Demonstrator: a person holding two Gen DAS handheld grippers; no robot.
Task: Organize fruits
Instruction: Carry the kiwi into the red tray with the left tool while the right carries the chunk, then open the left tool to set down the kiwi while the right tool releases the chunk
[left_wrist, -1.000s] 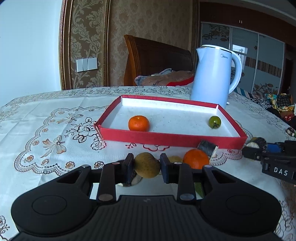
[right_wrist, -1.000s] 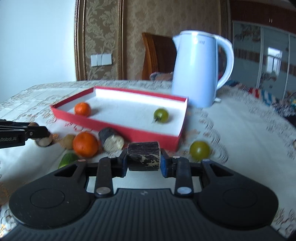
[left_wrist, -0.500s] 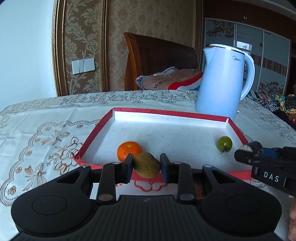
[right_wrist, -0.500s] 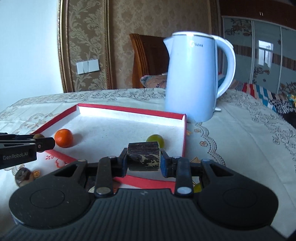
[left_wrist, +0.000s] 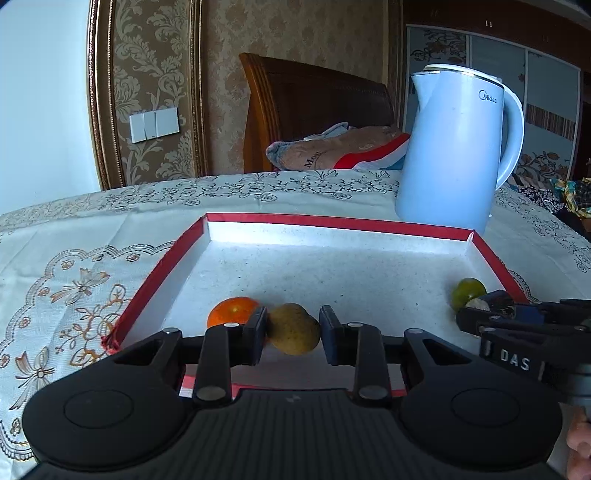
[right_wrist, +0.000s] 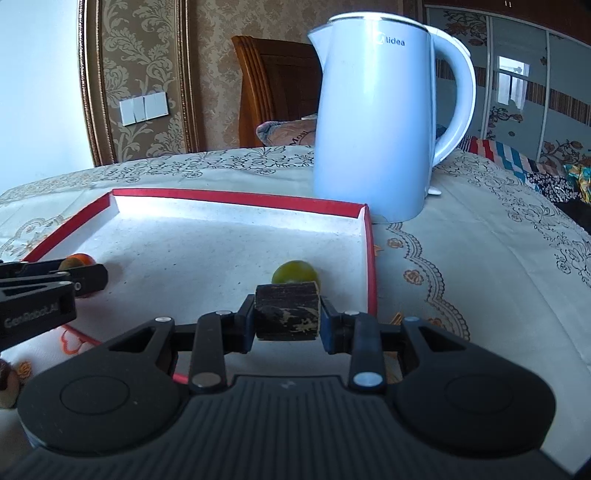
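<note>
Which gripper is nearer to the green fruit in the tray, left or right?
Right. The right gripper holds a dark chunk just in front of the green fruit; the left gripper is across the tray, beside the orange.

- Left gripper (left_wrist: 293, 328) clamped on a brownish-yellow fruit (left_wrist: 293, 328), above the near edge of the red tray (left_wrist: 159, 266).
- Orange (left_wrist: 231, 312) in the tray, just behind the left finger.
- Green fruit (left_wrist: 468, 291) near the tray's right wall.
- Right gripper (left_wrist: 487, 314) at right, gripping a dark chunk (left_wrist: 498, 301).
- Pale blue kettle (left_wrist: 454, 147) behind the tray.
</note>
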